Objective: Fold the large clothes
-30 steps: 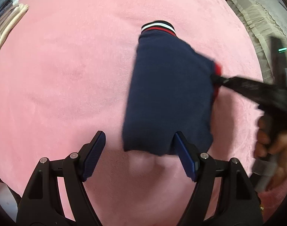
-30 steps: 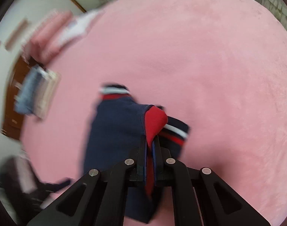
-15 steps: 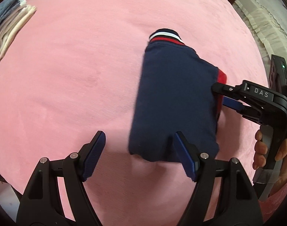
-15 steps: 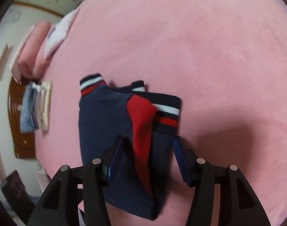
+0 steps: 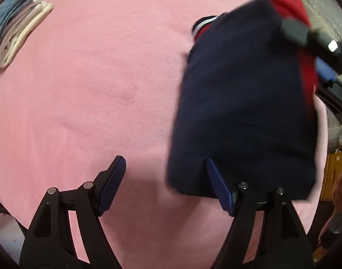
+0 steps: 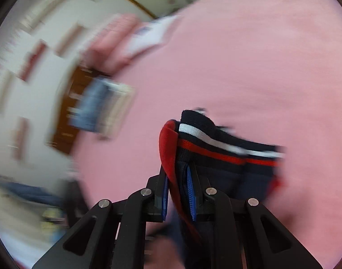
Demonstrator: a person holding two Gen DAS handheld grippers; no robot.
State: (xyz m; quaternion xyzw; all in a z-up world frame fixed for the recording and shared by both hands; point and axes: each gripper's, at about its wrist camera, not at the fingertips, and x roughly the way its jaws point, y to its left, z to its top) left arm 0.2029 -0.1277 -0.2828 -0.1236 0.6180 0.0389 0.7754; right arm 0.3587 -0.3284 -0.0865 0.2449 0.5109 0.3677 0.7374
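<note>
A folded navy garment (image 5: 242, 103) with red panels and red-and-white striped cuffs hangs lifted off the pink bed cover (image 5: 103, 89). My right gripper (image 6: 177, 177) is closing its jaws on the garment's (image 6: 215, 148) red and navy edge, and the pads press the cloth. In the left wrist view one of its fingers (image 5: 294, 30) shows at the garment's upper right. My left gripper (image 5: 166, 165) stands open above the bed with nothing between its pads; its right finger lies in front of the garment's lower edge.
A stack of folded clothes (image 5: 16, 33) lies at the bed's far left corner, blurred in the right wrist view (image 6: 101, 109). Pink pillows (image 6: 112, 40) sit beyond it. White lace fabric (image 5: 323, 6) and a person's hand (image 5: 341, 190) are at the right.
The right gripper opened, shifted along the garment's edge, then closed on it and lifted it off the bed. The garment now looms larger and higher in the left wrist view. The left gripper stayed put.
</note>
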